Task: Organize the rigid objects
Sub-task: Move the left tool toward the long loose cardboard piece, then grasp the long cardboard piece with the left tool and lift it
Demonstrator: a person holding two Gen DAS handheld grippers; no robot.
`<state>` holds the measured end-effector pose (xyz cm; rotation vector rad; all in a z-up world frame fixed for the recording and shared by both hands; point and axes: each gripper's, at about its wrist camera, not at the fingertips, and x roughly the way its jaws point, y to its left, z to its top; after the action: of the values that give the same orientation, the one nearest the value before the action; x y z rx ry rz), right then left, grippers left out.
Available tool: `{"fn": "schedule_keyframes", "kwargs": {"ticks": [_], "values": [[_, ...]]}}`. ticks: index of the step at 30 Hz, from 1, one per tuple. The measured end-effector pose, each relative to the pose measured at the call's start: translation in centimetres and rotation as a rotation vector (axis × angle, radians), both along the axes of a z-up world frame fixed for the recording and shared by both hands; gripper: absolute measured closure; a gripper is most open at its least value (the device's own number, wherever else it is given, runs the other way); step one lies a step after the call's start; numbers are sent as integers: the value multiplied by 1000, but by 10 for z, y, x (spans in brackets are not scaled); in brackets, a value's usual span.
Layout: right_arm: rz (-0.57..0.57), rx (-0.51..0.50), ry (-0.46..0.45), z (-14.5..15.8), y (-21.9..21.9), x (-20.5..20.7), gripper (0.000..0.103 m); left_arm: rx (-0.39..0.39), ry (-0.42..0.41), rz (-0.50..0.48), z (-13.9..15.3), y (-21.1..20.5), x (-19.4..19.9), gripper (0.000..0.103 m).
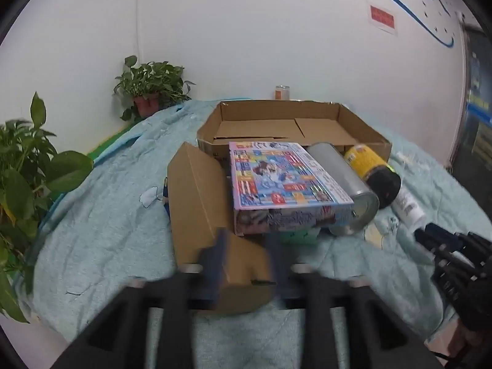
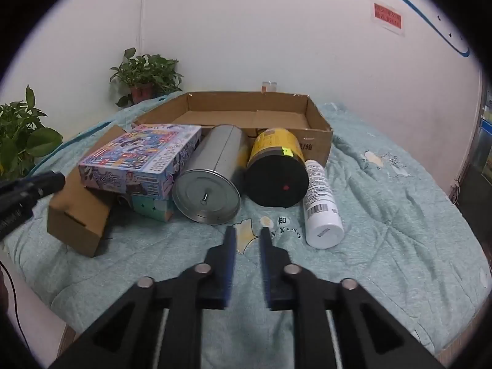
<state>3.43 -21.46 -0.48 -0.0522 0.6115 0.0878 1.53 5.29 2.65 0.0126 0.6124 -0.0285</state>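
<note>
Before the tray (image 2: 319, 129), a tin (image 2: 212, 175) flanks the puzzle box (image 2: 144, 153).

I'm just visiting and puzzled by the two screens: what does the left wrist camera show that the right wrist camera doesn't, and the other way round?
Only the left wrist view shows the left gripper closing around the near end of the plain brown box, though blur hides whether it touches.

Only the right wrist view shows the silver can's lid, the yellow jar's black lid and the right gripper, open and empty.

Both show the colourful box, the white bottle, the cardboard tray and the blue-green blanket.
</note>
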Motion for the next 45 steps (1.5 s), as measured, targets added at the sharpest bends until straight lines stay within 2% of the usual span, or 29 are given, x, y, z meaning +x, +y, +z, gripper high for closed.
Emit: {"fn": "schedule_keyframes", "kwargs": {"ticks": [1, 2, 5, 10, 12, 14, 22, 26, 31, 35, 38, 41, 42, 45], "values": [[-10, 2, 15, -3, 0, 5, 26, -19, 9, 18, 2, 4, 5, 3], [-11, 21, 20, -4, -1, 9, 14, -44, 12, 28, 1, 8, 7, 0], [-2, 41, 35, -5, -2, 15, 14, -100, 55, 9, -3, 17, 17, 0], [46, 42, 91, -12, 7, 27, 14, -112, 80, 45, -6, 24, 26, 0], [69, 32, 103, -12, 12, 29, 11, -125, 89, 44, -4, 26, 27, 0], [72, 22, 98, -9, 15, 27, 0, -128, 98, 40, -1, 26, 28, 0], [48, -15, 78, 3, 23, 14, 0, -138, 88, -6, 4, 25, 29, 0], [83, -5, 90, 5, 30, 7, 0, -138, 108, -12, 1, 26, 27, 0], [252, 86, 114, 9, 45, 5, 0, -136, 145, 14, 1, 37, 30, 0], [430, 109, 115, 11, 72, 4, 0, -156, 191, 43, -3, 49, 39, 0], [566, 215, 177, 8, 87, 14, 0, -188, 220, 57, -8, 59, 48, 2], [646, 258, 251, 0, 104, 29, 1, -224, 263, 63, -19, 66, 60, 16], [669, 286, 286, -3, 109, 36, 1, -225, 279, 66, -23, 68, 64, 28], [696, 374, 377, -12, 120, 59, 6, -291, 310, 43, -32, 78, 72, 28]]}}
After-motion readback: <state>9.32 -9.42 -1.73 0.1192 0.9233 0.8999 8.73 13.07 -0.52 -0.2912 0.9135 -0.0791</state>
